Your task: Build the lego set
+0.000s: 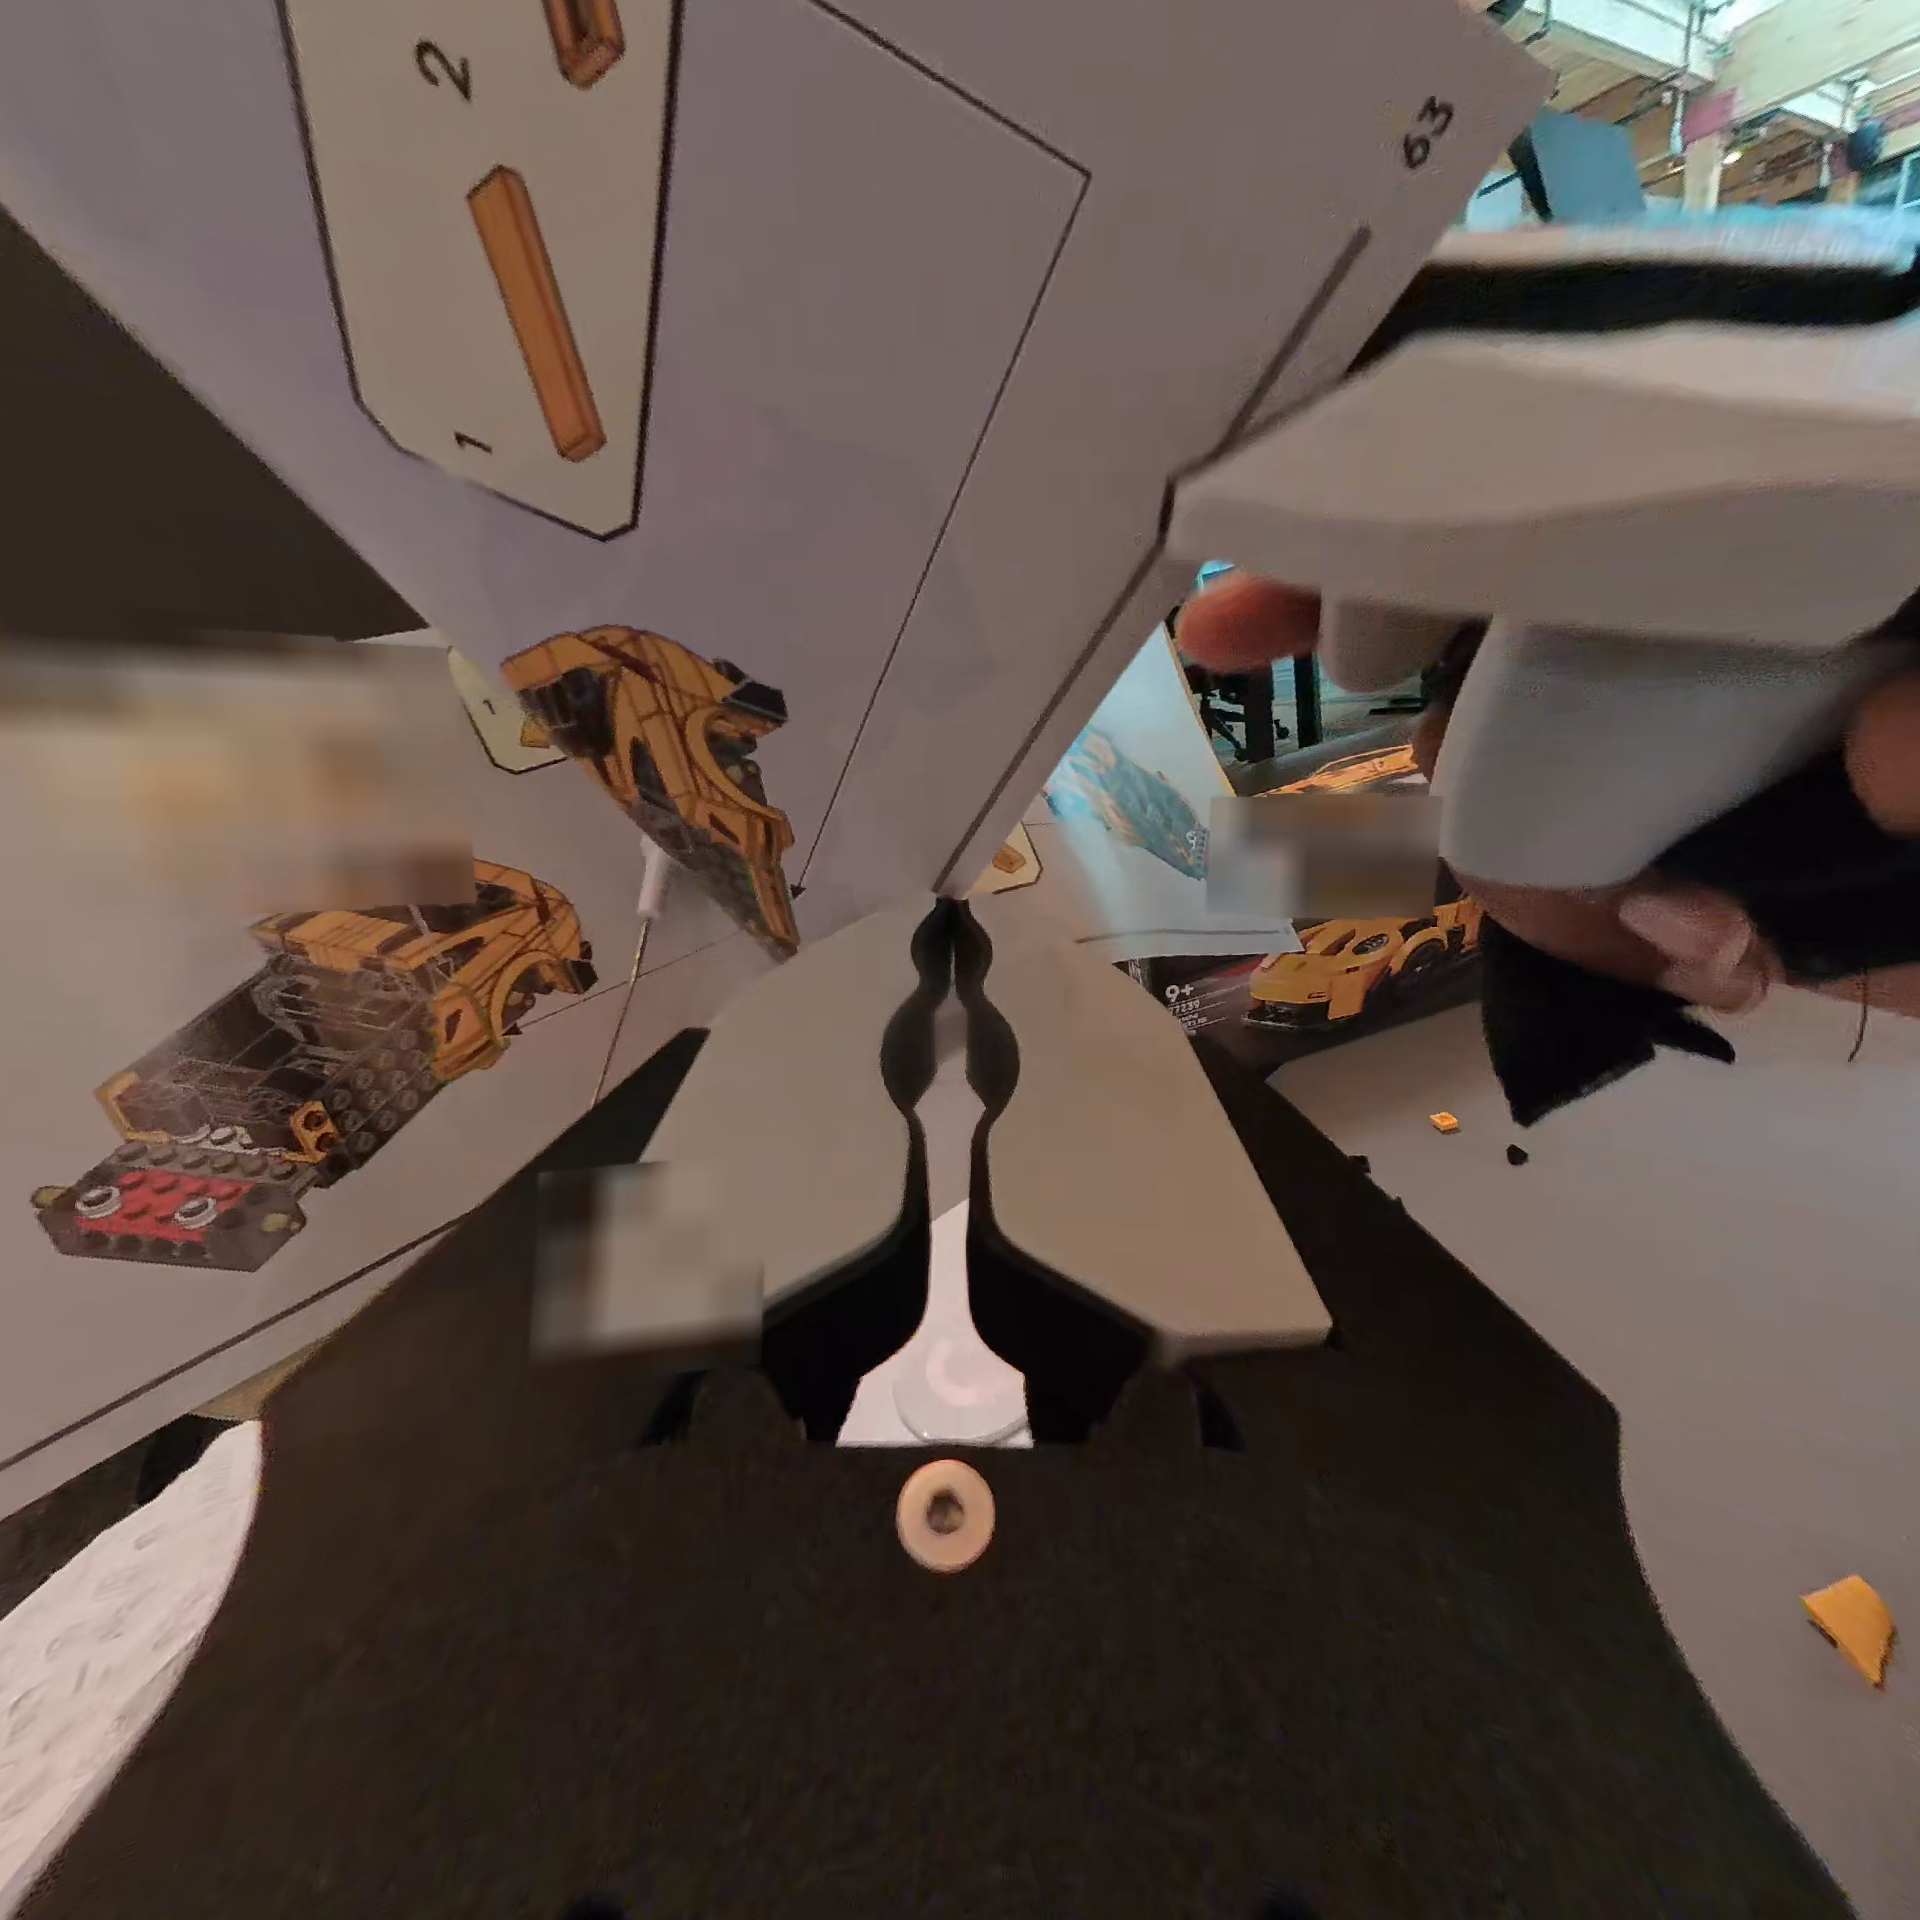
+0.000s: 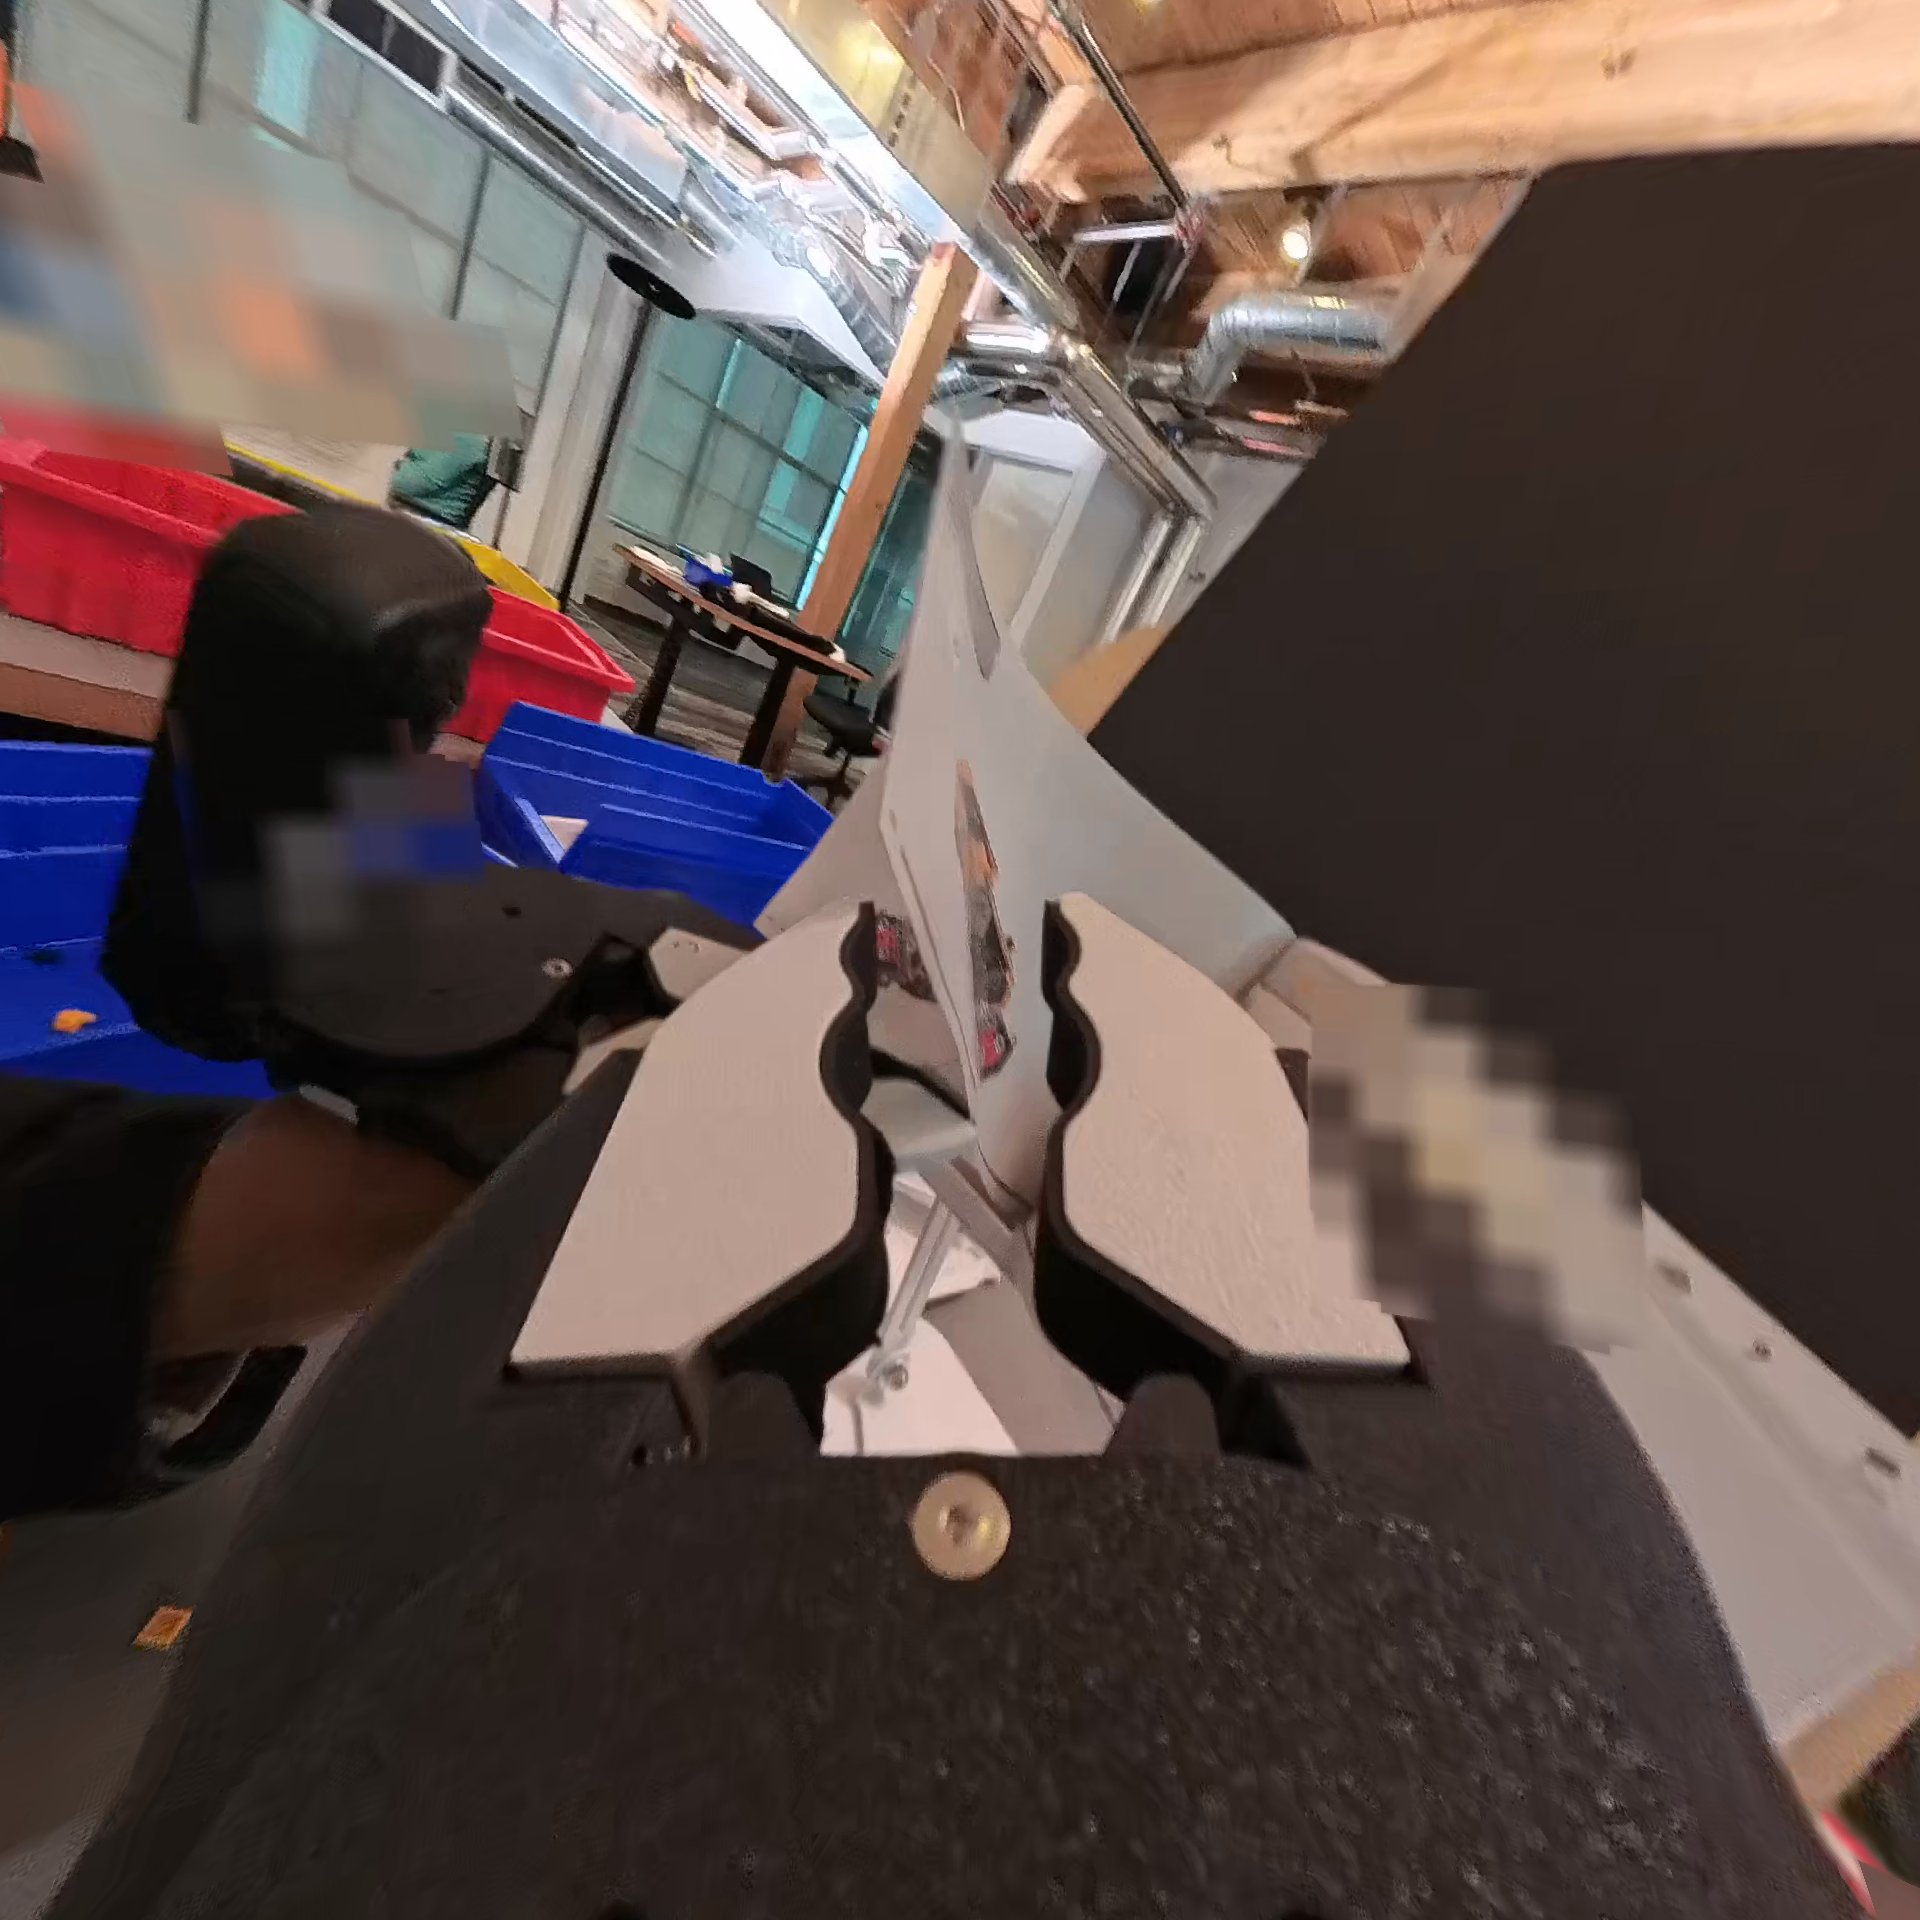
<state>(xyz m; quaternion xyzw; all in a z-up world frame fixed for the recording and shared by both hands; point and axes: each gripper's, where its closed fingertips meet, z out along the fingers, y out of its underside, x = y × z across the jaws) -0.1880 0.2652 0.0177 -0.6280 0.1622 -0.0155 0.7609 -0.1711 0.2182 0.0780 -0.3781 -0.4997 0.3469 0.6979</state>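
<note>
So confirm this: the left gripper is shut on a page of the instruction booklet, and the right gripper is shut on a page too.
Half right. The left gripper pinches the booklet page. The right gripper is open: the right wrist view shows a page standing between its spread fingers, unpressed.

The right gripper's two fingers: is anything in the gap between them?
Yes. In the right wrist view, a page of the instruction booklet stands edge-on between the open right gripper's fingers; neither clamps it.

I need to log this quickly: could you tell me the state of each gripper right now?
Left gripper: closed on an instruction booklet page.
Right gripper: open; a booklet page stands between its pads, ungripped.
</note>
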